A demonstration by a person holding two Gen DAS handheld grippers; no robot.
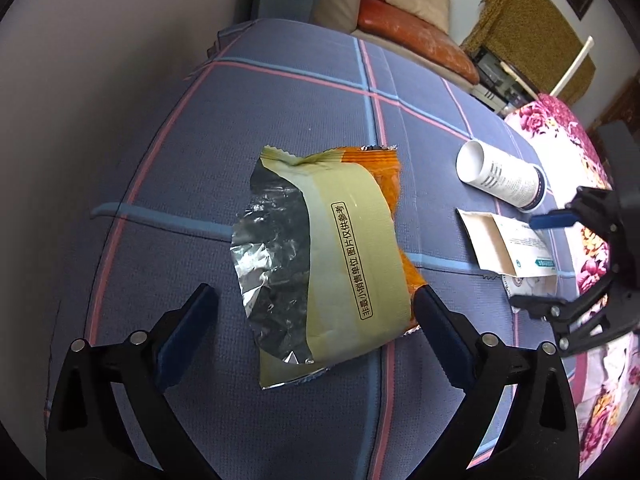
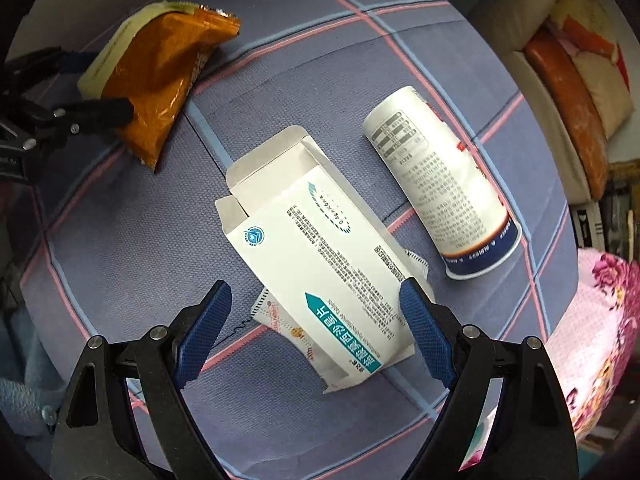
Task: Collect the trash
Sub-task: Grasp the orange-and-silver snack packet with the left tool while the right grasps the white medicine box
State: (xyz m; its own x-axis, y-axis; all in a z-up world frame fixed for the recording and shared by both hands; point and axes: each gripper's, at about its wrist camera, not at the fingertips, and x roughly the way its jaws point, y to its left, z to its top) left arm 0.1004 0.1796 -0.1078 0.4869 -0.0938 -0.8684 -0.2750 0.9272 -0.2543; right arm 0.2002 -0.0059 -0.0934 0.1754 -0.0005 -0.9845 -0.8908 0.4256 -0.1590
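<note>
A blue plaid bedsheet with pink and pale-blue lines [image 1: 304, 92] carries all the trash. I hold my left gripper [image 1: 316, 312] wide over the torn orange and pale-green snack wrapper with its foil lining [image 1: 328, 248]; the pads flank its near end without pressing. My right gripper [image 2: 316, 320] is also wide, straddling the flattened white medicine carton with teal print [image 2: 320, 248]. A white paper cup lying on its side [image 2: 440, 184] sits just beside it. I judge it best to lower each gripper squarely, then close on the wrapper's crumpled edge and across the carton's width.
</note>
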